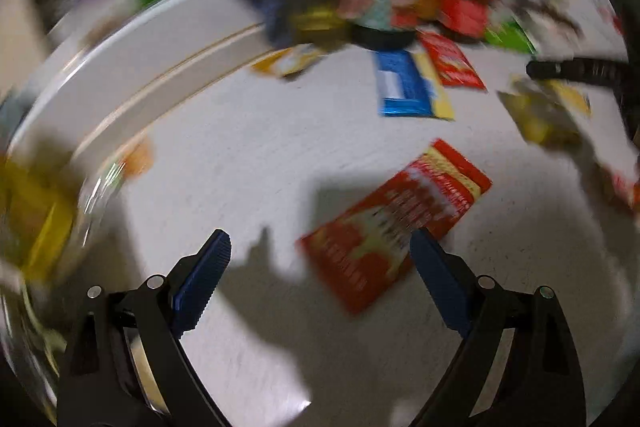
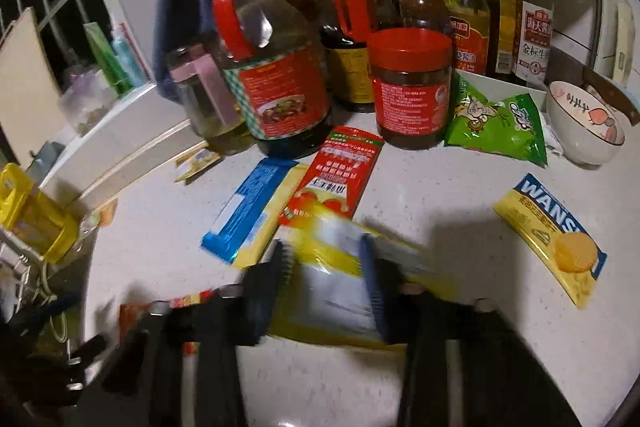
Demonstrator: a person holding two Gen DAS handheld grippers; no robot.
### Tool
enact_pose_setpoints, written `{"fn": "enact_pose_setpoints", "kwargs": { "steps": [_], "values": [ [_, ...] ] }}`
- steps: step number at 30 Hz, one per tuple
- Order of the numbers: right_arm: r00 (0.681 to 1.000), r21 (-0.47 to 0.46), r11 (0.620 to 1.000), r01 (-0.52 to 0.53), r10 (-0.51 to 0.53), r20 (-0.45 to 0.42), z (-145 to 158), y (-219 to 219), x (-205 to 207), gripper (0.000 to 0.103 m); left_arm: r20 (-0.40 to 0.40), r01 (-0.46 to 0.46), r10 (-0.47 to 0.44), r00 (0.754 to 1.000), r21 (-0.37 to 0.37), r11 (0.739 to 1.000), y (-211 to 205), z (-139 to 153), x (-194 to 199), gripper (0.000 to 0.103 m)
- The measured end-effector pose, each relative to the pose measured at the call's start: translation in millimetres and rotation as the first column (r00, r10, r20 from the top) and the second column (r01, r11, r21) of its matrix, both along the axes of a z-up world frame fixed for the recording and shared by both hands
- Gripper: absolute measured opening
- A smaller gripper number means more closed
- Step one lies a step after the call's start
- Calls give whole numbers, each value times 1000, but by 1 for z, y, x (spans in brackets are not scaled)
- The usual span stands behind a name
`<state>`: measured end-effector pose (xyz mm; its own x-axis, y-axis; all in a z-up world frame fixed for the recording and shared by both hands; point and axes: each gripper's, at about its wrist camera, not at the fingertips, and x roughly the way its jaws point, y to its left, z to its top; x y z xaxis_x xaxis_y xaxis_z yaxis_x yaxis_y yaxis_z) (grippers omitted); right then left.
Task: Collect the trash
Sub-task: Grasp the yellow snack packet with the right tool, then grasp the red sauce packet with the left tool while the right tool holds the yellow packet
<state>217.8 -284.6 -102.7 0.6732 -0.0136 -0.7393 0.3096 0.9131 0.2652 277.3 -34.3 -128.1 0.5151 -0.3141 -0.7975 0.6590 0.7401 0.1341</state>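
The right gripper (image 2: 326, 267) has its jaws pinching a yellow-and-silver wrapper (image 2: 340, 291), blurred, just above the white bench (image 2: 440, 187). Just beyond it lie a red sachet (image 2: 336, 175) and a blue-and-yellow wrapper (image 2: 252, 215), touching side by side. Toward the bench's right edge sits a yellow biscuit wrapper (image 2: 552, 239). Further back, a green snack bag (image 2: 496, 127) lies between a red-lidded jar (image 2: 412, 87) and a bowl (image 2: 584, 123). Bottles (image 2: 276, 67) crowd the back edge. The left gripper (image 1: 320, 259) holds its jaws spread wide, empty, over the bench, with a red packet (image 1: 392, 227) lying flat just beyond the right jaw.
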Motion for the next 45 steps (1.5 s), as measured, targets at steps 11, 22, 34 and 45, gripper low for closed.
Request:
{"fn": "enact_pose_setpoints", "kwargs": {
  "steps": [11,22,34,45],
  "values": [
    [996,58,996,66,-69,60,9,-23,-36,0,-208,173,-203,957,-155,973,-20,-17,37,39],
    [997,-142,989,-28,16,-78,5,-25,-57,98,-318,134,-227,921,-291,947,5,-13,37,0],
    [909,-201,913,-356,289,-300,-33,-32,-27,98,-259,396,-437,861,-197,897,-23,-10,0,83],
    [845,-282,829,-482,357,-397,-54,-33,-6,99,-155,384,-386,909,-44,922,-52,-32,-3,98]
  ]
}}
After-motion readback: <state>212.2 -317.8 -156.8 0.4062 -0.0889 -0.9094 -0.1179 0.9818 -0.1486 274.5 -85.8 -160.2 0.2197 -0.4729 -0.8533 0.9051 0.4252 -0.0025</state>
